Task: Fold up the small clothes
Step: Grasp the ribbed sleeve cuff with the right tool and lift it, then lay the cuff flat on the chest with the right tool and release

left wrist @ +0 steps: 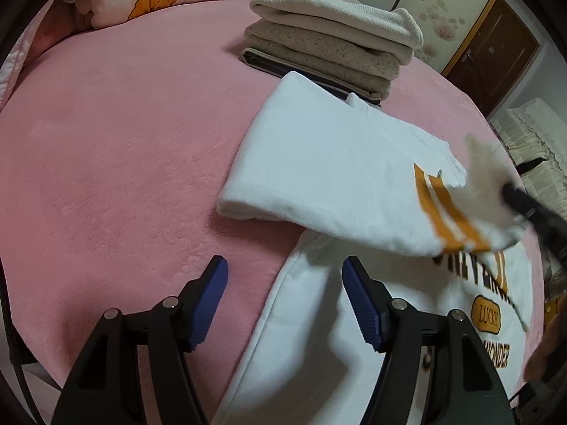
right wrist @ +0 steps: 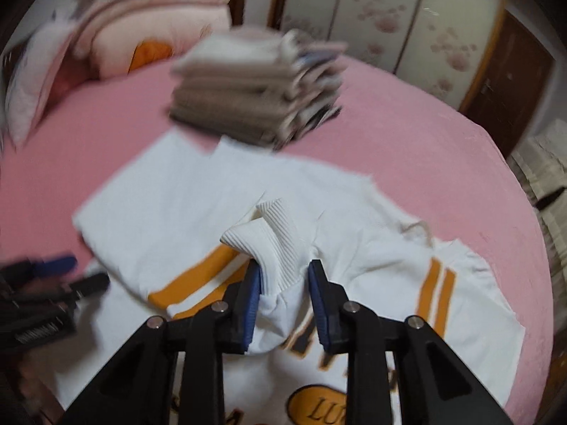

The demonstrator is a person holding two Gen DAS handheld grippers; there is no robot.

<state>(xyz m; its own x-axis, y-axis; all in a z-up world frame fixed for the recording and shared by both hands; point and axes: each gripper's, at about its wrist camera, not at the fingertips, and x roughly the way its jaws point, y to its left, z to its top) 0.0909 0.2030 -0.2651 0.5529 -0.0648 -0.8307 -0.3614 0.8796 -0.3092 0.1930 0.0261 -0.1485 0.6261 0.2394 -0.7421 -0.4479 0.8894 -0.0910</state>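
Lower right, our white sweatshirt [left wrist: 319,163] reads "LUCKY"; our left gripper [left wrist: 285,301] gapes empty, our right gripper [right wrist: 283,294] loosely straddles its ribbed cuff [right wrist: 273,244].

I note the pink plush bed cover [left wrist: 117,148]: matt, fuzzy nap. White cotton-like sweatshirt with orange stripes [left wrist: 319,177]: smooth knit, ribbed cuff [right wrist: 273,244]. Grey folded towels [left wrist: 319,53]: coarse, nubbly. Blue ridged rubbery gripper pads [left wrist: 361,304]; black matt plastic arms.
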